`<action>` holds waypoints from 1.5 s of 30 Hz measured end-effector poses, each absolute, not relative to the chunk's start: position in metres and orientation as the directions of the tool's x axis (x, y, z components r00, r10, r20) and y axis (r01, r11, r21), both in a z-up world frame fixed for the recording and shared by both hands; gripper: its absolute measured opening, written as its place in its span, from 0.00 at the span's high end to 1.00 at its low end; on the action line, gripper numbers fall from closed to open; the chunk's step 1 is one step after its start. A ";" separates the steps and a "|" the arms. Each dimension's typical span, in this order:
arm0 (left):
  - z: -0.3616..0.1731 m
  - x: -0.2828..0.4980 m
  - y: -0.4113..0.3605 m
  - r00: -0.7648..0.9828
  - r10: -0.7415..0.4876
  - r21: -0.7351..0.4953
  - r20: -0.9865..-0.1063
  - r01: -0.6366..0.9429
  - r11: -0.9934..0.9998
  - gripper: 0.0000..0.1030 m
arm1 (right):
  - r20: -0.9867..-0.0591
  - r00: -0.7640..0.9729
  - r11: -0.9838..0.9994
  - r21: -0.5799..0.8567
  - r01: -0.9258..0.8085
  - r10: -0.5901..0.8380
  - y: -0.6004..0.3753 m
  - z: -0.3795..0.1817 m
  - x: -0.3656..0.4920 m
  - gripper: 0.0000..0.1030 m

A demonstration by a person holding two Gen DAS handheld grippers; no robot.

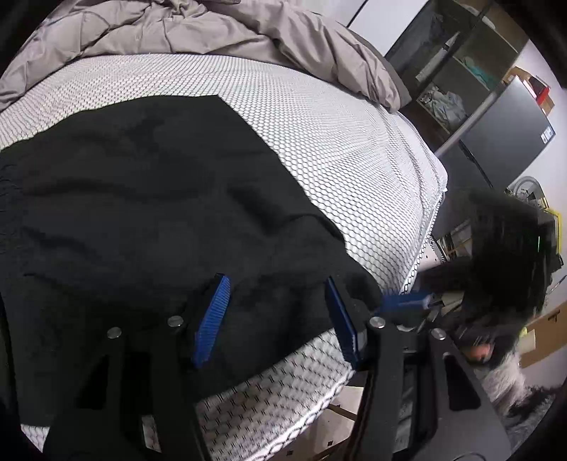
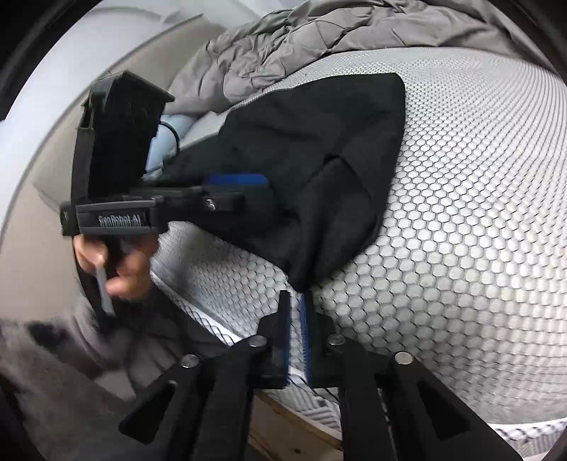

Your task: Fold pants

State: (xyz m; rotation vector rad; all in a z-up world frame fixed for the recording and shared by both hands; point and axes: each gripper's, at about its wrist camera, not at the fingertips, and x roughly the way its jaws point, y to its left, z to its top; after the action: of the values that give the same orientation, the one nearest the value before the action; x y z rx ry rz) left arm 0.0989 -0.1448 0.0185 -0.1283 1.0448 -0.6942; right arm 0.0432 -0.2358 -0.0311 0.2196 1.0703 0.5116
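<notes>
The left gripper (image 1: 276, 315) is seen in its own view with its blue-padded fingers (image 1: 212, 319) spread wide apart, released, nothing gripped between them. Beneath and ahead of it the black pants (image 1: 141, 198) are spread over a honeycomb-patterned mattress (image 1: 319, 117), the near hem of the cloth lying under the finger tips; whether the pads touch the fabric cannot be told. Far ahead of this gripper a grey duvet (image 1: 177, 28) is bunched at the back of the bed. To its right, just past the mattress edge, the right gripper's blue pads (image 1: 407, 301) appear, blurred, with a dark shelf unit (image 1: 460, 71) and a grey cabinet (image 1: 510, 131) beyond. In the right wrist view the left gripper (image 2: 235, 181) is seen to the left of the right one, held by a hand (image 2: 120, 269) over the pants' edge. The right gripper (image 2: 296, 337) sits at the mattress edge with its fingers drawn nearly together, a thin slit left between the pads. A pointed corner of the pants (image 2: 319, 170) reaches down to just ahead of its tips, but whether cloth is pinched cannot be told. The mattress (image 2: 460, 230) stretches off ahead and right, the duvet (image 2: 319, 32) far ahead.
</notes>
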 end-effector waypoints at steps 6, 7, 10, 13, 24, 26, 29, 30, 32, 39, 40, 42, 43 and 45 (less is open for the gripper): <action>0.017 0.061 -0.199 0.286 -0.579 -0.314 -0.763 0.620 0.719 0.49 | -0.672 0.585 0.870 0.476 -0.130 0.455 -0.288 -0.004 0.077 0.49; 0.009 0.059 -0.213 0.315 -0.538 -0.260 -0.782 0.619 0.741 0.49 | -0.684 0.578 0.869 0.485 -0.096 0.446 -0.288 -0.009 0.094 0.49; 0.000 0.055 -0.236 0.443 -0.436 -0.096 -0.783 0.606 0.789 0.67 | -0.715 0.528 0.859 0.508 -0.057 0.458 -0.282 -0.027 0.138 0.49; -0.004 0.050 -0.235 0.520 -0.401 -0.038 -0.754 0.575 0.817 0.95 | -0.715 0.486 0.835 0.548 -0.057 0.503 -0.283 -0.045 0.161 0.50; -0.007 0.019 -0.230 0.476 -0.433 -0.010 -0.765 0.664 0.747 0.94 | -0.637 0.566 0.778 0.628 -0.012 0.522 -0.296 -0.054 0.240 0.89; 0.002 0.017 -0.225 0.437 -0.481 -0.048 -0.760 0.700 0.712 0.78 | -0.663 0.553 0.800 0.600 -0.009 0.504 -0.293 -0.052 0.239 0.84; 0.025 0.010 -0.206 0.408 -0.568 -0.133 -0.714 0.718 0.683 0.43 | -0.662 0.568 0.809 0.587 -0.014 0.490 -0.299 -0.037 0.214 0.69; 0.033 0.011 -0.197 0.412 -0.590 -0.155 -0.695 0.715 0.682 0.32 | -0.657 0.577 0.810 0.586 -0.014 0.485 -0.302 -0.031 0.202 0.66; 0.045 0.020 -0.179 0.433 -0.612 -0.192 -0.662 0.691 0.697 0.28 | -0.670 0.590 0.828 0.560 0.003 0.451 -0.310 -0.021 0.163 0.62; 0.028 0.117 -0.135 0.522 -0.511 -0.303 -0.683 0.434 0.848 0.29 | -0.661 0.500 0.784 0.618 -0.061 0.560 -0.273 -0.044 0.061 0.57; 0.020 0.130 -0.135 0.504 -0.502 -0.324 -0.703 0.402 0.856 0.30 | -0.653 0.492 0.773 0.630 -0.067 0.575 -0.265 -0.050 0.063 0.62; 0.008 0.151 -0.136 0.479 -0.491 -0.331 -0.727 0.381 0.863 0.32 | -0.640 0.491 0.763 0.641 -0.082 0.591 -0.254 -0.057 0.070 0.92; 0.001 0.157 -0.137 0.472 -0.460 -0.307 -0.752 0.367 0.878 0.33 | -0.652 0.493 0.772 0.632 -0.066 0.576 -0.254 -0.057 0.070 0.97; -0.010 0.162 -0.135 0.482 -0.426 -0.278 -0.766 0.348 0.895 0.33 | -0.629 0.498 0.756 0.649 -0.088 0.597 -0.256 -0.051 0.059 0.98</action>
State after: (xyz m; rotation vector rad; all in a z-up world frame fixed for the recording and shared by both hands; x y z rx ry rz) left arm 0.1617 -0.1352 -0.0096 -0.0888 0.9586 -0.4726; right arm 0.0591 -0.2557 -0.0509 0.5959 0.9699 0.4456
